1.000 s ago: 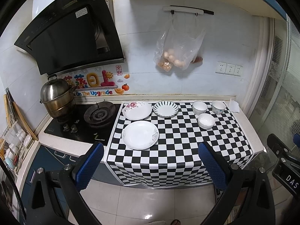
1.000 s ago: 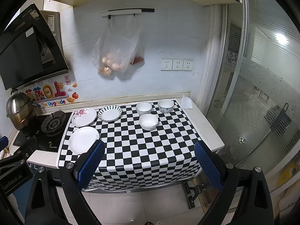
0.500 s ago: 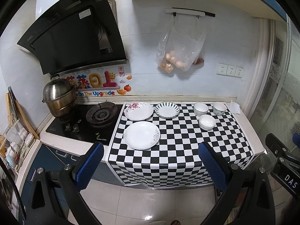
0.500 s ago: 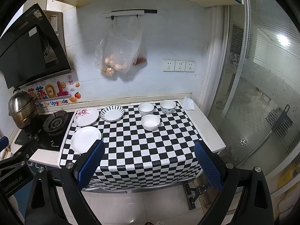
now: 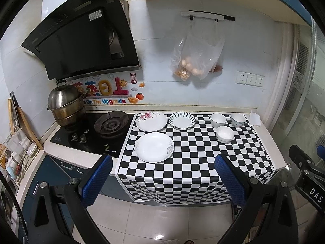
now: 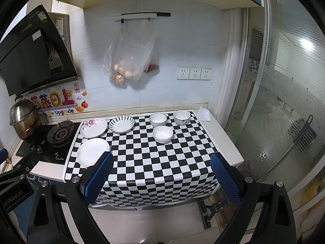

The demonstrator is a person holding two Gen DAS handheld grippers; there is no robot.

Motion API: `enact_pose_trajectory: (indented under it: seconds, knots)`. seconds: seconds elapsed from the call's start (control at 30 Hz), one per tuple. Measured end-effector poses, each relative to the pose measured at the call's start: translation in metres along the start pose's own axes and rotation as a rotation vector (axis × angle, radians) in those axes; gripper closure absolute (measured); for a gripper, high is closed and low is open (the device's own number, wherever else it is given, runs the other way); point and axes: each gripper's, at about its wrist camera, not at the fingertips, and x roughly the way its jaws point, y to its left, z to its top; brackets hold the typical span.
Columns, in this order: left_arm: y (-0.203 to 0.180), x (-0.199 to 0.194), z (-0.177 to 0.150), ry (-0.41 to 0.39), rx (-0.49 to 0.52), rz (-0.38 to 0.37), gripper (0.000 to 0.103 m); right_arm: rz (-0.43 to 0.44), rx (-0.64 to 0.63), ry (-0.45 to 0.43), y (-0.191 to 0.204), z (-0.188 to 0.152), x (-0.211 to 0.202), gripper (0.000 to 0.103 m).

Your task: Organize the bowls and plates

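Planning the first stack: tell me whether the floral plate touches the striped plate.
Apart. The left wrist view shows a strip of checkered cloth between the floral plate and the striped plate.

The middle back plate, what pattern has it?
Dark stripes radiating around its rim, clearest in the left wrist view.

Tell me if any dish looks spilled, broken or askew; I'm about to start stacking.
Nothing stands out. The three plates lie flat and the three bowls stand upright, all apart on the cloth.

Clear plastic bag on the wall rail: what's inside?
The clear plastic bag holds several pale round items, probably eggs, plus an orange-brown packet at the bottom. A second bag behind it shows something red; the rest is covered.
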Motion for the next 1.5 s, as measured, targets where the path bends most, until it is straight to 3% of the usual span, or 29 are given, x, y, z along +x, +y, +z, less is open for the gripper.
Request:
enact_pose_trajectory:
  seconds: [1.13,1.27,1.33,1.5]
  knots:
    - [-0.01,0.009,0.004,0.004,-0.014,0.033,0.001,0.024,0.019,0.004,-0.01,0.003,0.01,0.005]
    - [-0.006,0.034,0.01,0.024,-0.031,0.088,0.001,0.079,0.033,0.036,-0.014,0.005,0.034,0.005]
    - [-0.001,0.048,0.009,0.033,-0.038,0.132,0.001,0.155,0.04,0.084,-0.014,0.005,0.06,0.005]
    - [0.025,0.108,0.007,0.135,-0.056,0.226,0.001,0.287,0.003,0.205,0.011,-0.006,0.131,0.005]
